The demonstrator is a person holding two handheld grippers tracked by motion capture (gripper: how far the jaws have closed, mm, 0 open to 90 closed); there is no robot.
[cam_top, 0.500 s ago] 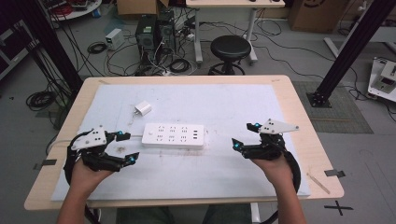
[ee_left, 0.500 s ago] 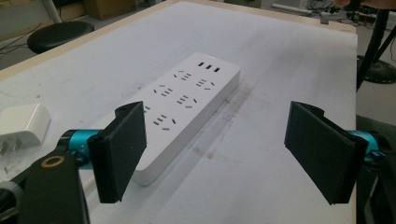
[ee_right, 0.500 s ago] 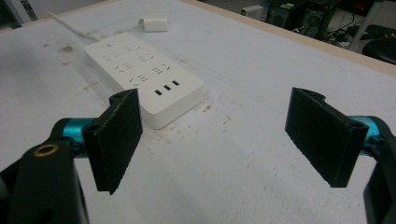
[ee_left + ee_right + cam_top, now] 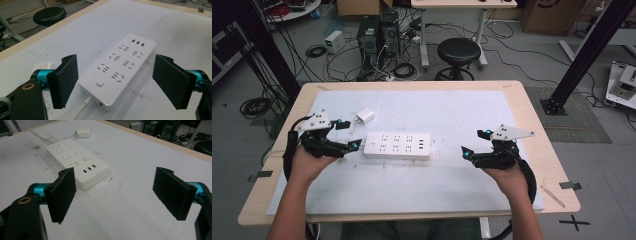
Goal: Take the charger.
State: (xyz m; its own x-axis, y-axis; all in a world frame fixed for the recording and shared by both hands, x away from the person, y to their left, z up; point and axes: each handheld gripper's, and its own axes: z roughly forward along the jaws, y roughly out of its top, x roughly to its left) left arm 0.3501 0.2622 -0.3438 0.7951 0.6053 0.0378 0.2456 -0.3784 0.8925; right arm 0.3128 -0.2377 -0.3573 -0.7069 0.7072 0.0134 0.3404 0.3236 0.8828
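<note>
A white power strip [image 4: 397,145] [image 4: 117,70] [image 4: 76,161] lies flat in the middle of the white mat, its sockets facing up and its cord leaving at the left end. My left gripper [image 4: 348,134] [image 4: 120,85] is open just off that left end, its jaws spread wider than the strip's end, one at each side. A small white plug adapter [image 4: 365,117] [image 4: 83,132] [image 4: 43,67] lies on the mat beyond it. Over the mat to the strip's right, my right gripper [image 4: 475,142] [image 4: 120,195] is open and holds nothing.
The white mat [image 4: 452,110] covers most of the wooden table [image 4: 537,130]. Beyond the table's far edge stand a black stool [image 4: 458,52], computer cases [image 4: 379,35] and loose cables on the floor. A black frame post [image 4: 592,50] rises at the right.
My left gripper has moved right and forward, up to the power strip's left end. The right gripper has hardly shifted.
</note>
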